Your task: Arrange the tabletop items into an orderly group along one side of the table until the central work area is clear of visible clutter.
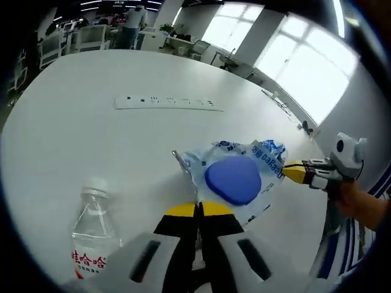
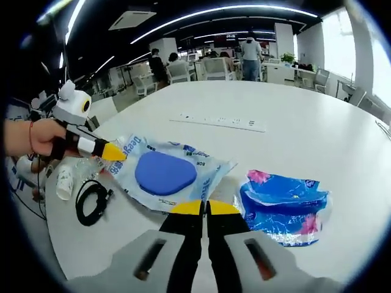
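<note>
A clear plastic bag with blue print, holding a blue oval pad (image 1: 232, 180) (image 2: 164, 173), lies on the white table (image 1: 91, 140) (image 2: 317, 140). My left gripper (image 1: 198, 209) has its yellow-tipped jaws closed on the bag's near edge; in the right gripper view it (image 2: 113, 152) comes in from the left at the bag's corner. My right gripper (image 2: 204, 207) is shut on the opposite edge, and in the left gripper view it (image 1: 294, 171) meets the bag from the right. A blue packet with pink flowers (image 2: 284, 207) lies just right of my right jaws.
A clear water bottle (image 1: 91, 226) with a red label stands left of my left jaws. A white power strip (image 1: 168, 102) (image 2: 220, 122) lies farther across the table. A coiled black cable (image 2: 91, 201) and a small white cup (image 2: 64, 180) sit near the table edge. Chairs and people stand beyond.
</note>
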